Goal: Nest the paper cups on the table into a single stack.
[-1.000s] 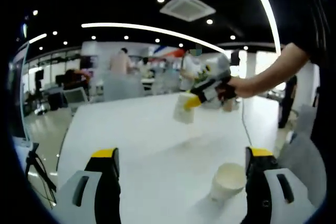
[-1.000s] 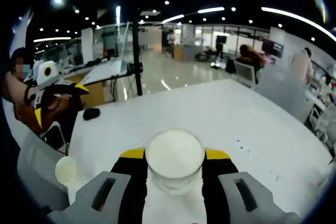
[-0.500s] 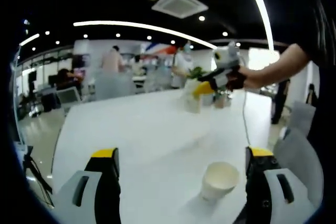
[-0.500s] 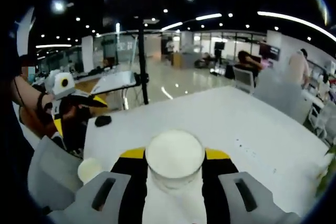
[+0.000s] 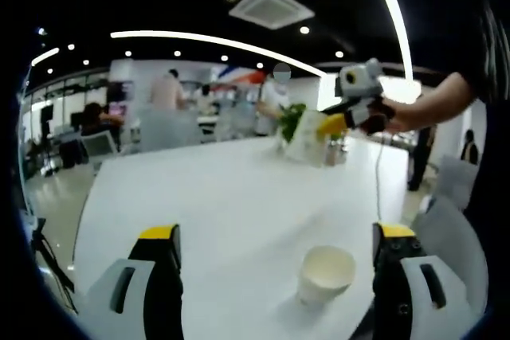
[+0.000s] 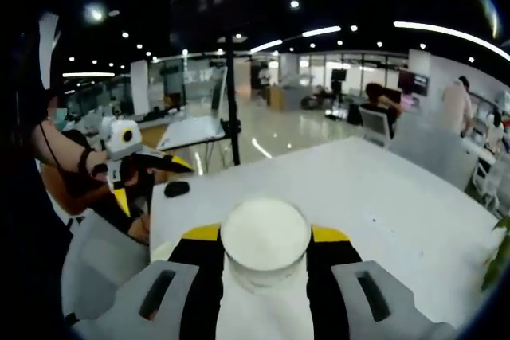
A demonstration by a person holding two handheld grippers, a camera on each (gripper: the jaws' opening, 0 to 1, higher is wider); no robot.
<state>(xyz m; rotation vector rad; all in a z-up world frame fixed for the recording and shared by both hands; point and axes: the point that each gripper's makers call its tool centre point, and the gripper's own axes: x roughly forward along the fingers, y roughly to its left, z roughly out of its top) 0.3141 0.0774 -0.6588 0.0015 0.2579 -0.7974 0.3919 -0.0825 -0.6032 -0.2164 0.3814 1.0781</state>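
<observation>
Right gripper (image 6: 265, 256): jaws clamped on white paper cup (image 6: 265, 240), mouth toward camera, long axis along jaws. Left gripper view: same gripper (image 5: 339, 123) raised beyond far table edge, held cup (image 5: 307, 146) tilted off vertical.

Left gripper (image 5: 275, 284): jaws spread wide, holding nothing. Second white paper cup (image 5: 326, 274) upright, mouth up, on white table (image 5: 215, 197) between jaws, near right jaw, untouched.

Open tabletop ahead of both grippers.

Right gripper view: left gripper (image 6: 131, 166) at left, small black object (image 6: 177, 189) near table edge.
</observation>
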